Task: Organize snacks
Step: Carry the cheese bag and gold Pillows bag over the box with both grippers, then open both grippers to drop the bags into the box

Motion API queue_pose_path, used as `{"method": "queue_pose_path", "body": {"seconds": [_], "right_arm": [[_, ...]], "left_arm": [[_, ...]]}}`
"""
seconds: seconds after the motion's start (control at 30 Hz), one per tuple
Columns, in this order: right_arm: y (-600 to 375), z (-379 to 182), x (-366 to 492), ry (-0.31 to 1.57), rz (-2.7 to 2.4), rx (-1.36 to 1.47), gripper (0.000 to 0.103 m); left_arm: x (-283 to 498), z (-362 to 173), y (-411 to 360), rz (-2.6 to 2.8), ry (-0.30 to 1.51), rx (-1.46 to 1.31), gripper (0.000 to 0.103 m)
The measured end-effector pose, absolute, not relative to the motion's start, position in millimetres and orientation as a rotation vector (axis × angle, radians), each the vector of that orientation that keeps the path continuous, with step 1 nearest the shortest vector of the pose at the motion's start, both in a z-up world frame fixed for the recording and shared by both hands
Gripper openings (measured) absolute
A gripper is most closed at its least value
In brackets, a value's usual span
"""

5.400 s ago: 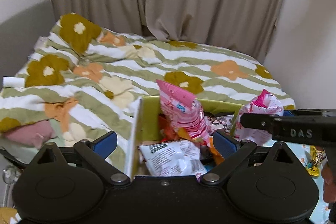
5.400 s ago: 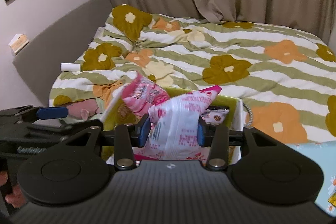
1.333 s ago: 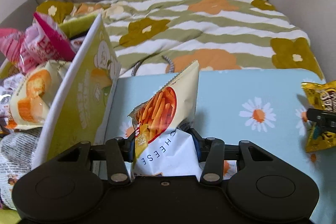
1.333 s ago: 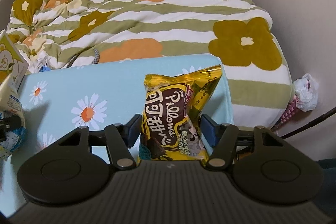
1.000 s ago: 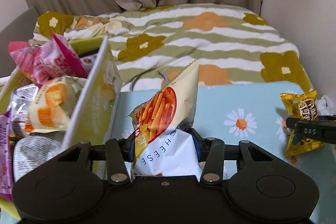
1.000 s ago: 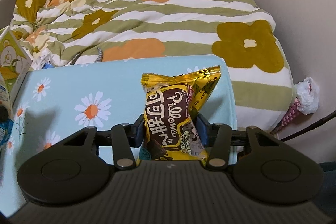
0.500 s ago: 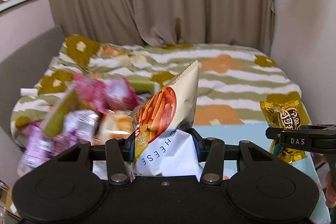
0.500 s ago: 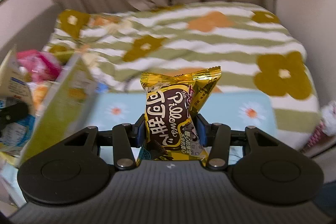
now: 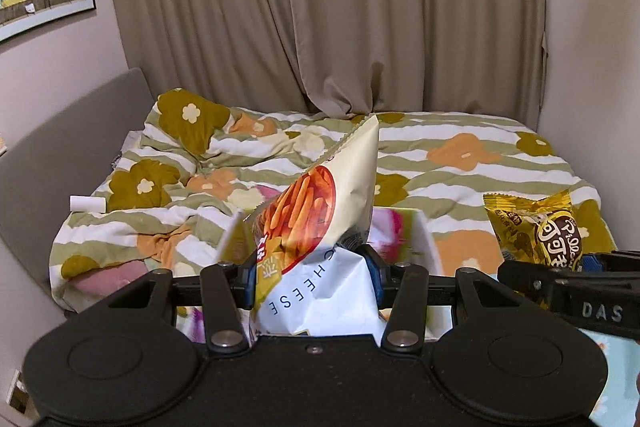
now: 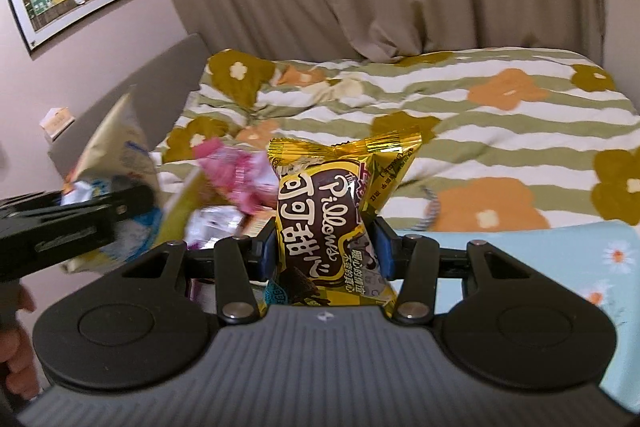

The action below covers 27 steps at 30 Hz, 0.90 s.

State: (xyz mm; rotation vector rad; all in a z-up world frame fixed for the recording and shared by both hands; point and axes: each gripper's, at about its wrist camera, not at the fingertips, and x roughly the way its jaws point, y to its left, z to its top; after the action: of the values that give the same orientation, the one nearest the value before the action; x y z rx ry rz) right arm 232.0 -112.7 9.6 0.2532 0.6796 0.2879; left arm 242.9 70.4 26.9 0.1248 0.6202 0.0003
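Both grippers' fingers clamped snacks, a cheese bag [image 9: 320, 227] and cocoa pack [image 10: 328, 223], the part-filled box [image 10: 176, 215] just ahead awaiting them.

Both hand-held grippers [image 9: 310, 277] [image 10: 325, 251] clamped, angled downward

Glossy foil gold snack packet [image 10: 328, 223]; matt cheese-stick bag [image 9: 320, 227]; soft cloth duvet [image 9: 460, 163].
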Motion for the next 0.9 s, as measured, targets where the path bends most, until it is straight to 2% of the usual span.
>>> {"method": "queue_pose_path", "body": {"seconds": [0.2,0.47,0.5,0.57,0.6,0.63,0.9], "right_arm": [[-53.9,11.5,252.9,0.698,0.269,0.255,0.062],[-13.0,6.8,259.9,0.719,0.192,0.257,0.062],[-11.2,6.3,259.0,0.722,0.181,0.257,0.062],[-8.6,5.5,256.6,0.726,0.159,0.256,0.062],[-8.2,5.1,255.7,0.728,0.149,0.256,0.062],[-7.8,5.4,253.5,0.729,0.137,0.257,0.062],[-5.7,6.5,236.0,0.729,0.082,0.264,0.062]], "left_arm": [[276.3,16.9,115.5,-0.065,0.657,0.146,0.053],[302.1,-2.7,138.5,-0.157,0.716,0.140,0.053],[303.3,-4.6,140.0,-0.171,0.726,0.133,0.056],[307.1,-7.2,144.8,-0.200,0.764,0.100,0.073],[307.6,-7.8,147.3,-0.211,0.778,0.085,0.090],[306.5,-7.9,149.7,-0.210,0.782,0.078,0.096],[283.7,5.7,178.6,-0.250,0.744,-0.022,0.103]]}}
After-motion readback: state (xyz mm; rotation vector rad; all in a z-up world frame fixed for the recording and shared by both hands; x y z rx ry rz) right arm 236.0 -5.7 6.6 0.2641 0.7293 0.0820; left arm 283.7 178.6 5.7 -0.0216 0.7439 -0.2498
